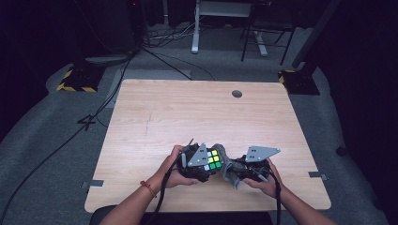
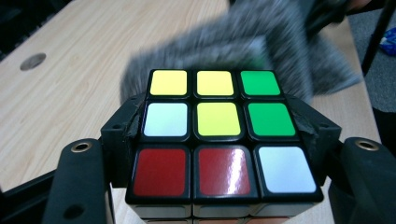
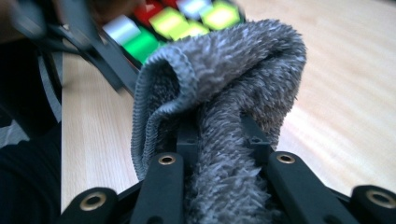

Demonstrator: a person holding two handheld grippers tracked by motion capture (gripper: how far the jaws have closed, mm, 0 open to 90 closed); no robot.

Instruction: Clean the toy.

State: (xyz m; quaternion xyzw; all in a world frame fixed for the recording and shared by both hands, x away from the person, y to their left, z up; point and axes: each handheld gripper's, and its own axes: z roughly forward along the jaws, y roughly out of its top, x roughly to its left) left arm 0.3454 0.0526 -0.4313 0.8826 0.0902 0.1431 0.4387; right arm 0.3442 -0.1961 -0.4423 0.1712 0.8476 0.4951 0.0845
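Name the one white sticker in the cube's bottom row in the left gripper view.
The right-hand sticker on the cube; the other two are red.

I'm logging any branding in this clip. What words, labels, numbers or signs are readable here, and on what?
None can be read.
Puzzle cube in the left gripper: plain colour stickers, no logo or print.
Grey fuzzy cloth in the right gripper: no tag or label in sight.
Wooden table: bare.
Yellow-and-black striped bases on the floor: hazard stripes, no text.
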